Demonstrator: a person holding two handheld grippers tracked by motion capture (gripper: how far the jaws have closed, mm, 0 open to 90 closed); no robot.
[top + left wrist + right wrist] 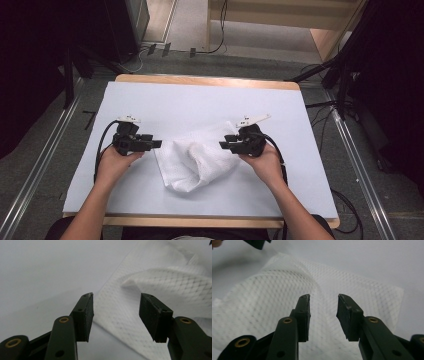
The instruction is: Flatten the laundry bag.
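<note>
Both hands at near edge, left gripper (156,144) and right gripper (224,145) jaws apart, empty, flanking crumpled white towel (192,160), long axis running near-left to far-right.

**A lab recording setup**

A white-topped table (200,100) stands alone on grey floor (45,170), flanked by metal rails (40,160). Black curtains (30,60) hang at both sides, with tripod legs (325,70) and loose cables (320,115) around it.
</note>
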